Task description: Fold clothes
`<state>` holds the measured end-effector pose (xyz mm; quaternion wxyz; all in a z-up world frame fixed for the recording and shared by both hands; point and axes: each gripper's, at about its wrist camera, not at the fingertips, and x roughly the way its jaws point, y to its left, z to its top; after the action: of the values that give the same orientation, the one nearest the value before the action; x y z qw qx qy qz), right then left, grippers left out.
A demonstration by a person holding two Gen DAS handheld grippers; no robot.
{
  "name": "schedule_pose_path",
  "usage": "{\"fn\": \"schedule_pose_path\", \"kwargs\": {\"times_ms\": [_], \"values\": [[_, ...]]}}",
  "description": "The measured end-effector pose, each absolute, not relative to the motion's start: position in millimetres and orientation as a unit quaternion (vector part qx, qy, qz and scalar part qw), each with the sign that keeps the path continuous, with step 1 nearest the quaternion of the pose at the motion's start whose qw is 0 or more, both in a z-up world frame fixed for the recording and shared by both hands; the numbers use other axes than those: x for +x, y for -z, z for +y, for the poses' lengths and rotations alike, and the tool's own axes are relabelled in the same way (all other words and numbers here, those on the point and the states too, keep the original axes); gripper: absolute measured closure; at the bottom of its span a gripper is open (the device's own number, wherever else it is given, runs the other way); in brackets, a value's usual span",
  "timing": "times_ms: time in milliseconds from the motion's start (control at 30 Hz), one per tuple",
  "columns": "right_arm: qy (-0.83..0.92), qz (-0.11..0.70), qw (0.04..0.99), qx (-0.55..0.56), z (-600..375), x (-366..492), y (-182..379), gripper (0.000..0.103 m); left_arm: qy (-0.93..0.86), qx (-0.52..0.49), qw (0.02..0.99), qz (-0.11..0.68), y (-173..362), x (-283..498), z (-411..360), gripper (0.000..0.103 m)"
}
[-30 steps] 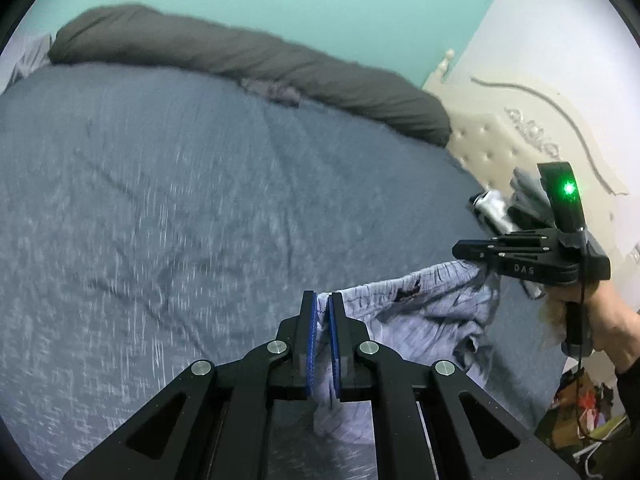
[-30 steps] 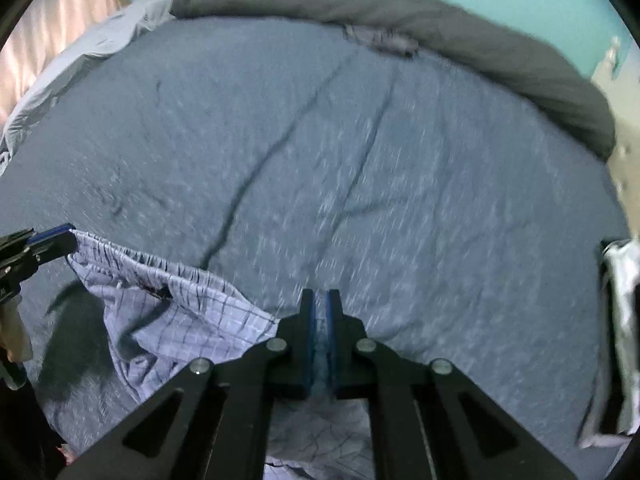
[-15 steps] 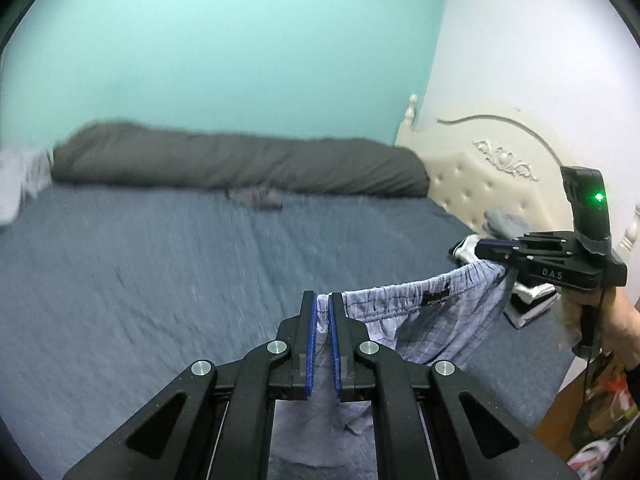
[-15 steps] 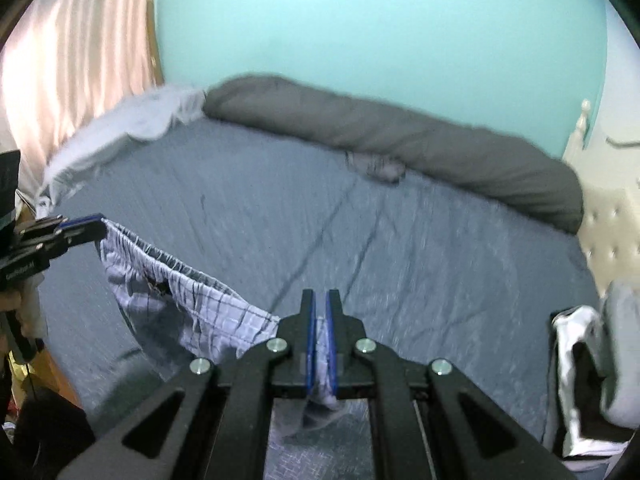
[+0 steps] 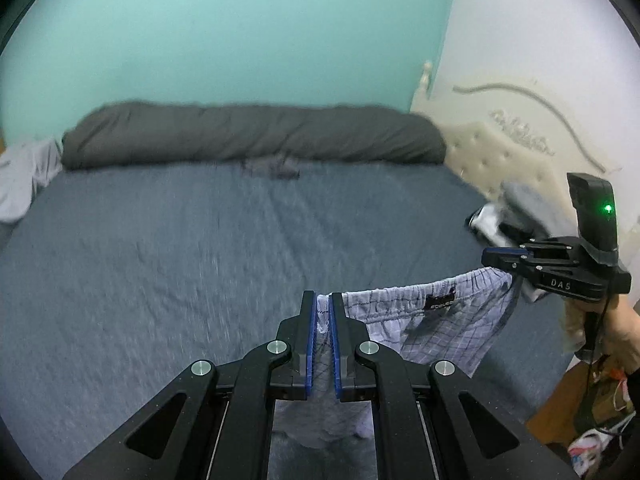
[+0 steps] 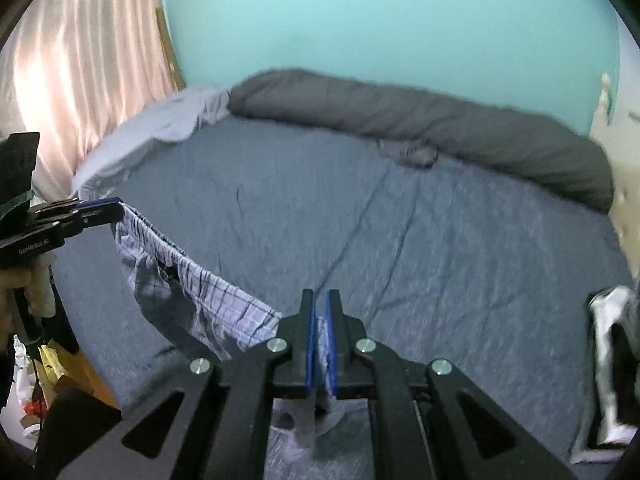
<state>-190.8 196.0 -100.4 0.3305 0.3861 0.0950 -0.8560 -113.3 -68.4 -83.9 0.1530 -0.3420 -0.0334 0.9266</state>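
Pale blue checked shorts [image 5: 436, 322] with an elastic waistband hang in the air above the bed, stretched between both grippers. My left gripper [image 5: 323, 300] is shut on one end of the waistband; cloth shows between its blue pads. In the same view my right gripper [image 5: 498, 258] pinches the other end at the right. From the right wrist, the shorts [image 6: 208, 292] sag from my left gripper [image 6: 114, 210] at the far left to my right gripper [image 6: 319, 300], shut on the cloth. The legs hang down below the jaws.
A blue-grey bed sheet [image 5: 180, 248] spreads below. A dark grey rolled duvet [image 5: 248, 136] lies along the teal wall. A cream headboard [image 5: 508, 160] and folded clothes [image 6: 612, 364] are at the right. A pale sheet [image 6: 152, 136] and pink curtain [image 6: 80, 60] are at the left.
Both grippers have risen with the shorts, which have left the bed and hang stretched between them. The views have tilted up, so the wall now shows.
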Motion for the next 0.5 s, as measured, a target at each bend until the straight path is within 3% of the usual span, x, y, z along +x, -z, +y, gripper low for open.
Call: {"fn": "schedule_pose_path", "kwargs": {"times_ms": [500], "values": [[0.830, 0.052, 0.262, 0.490, 197, -226, 276, 0.098, -0.881, -0.443, 0.154, -0.064, 254, -147, -58, 0.097]]}}
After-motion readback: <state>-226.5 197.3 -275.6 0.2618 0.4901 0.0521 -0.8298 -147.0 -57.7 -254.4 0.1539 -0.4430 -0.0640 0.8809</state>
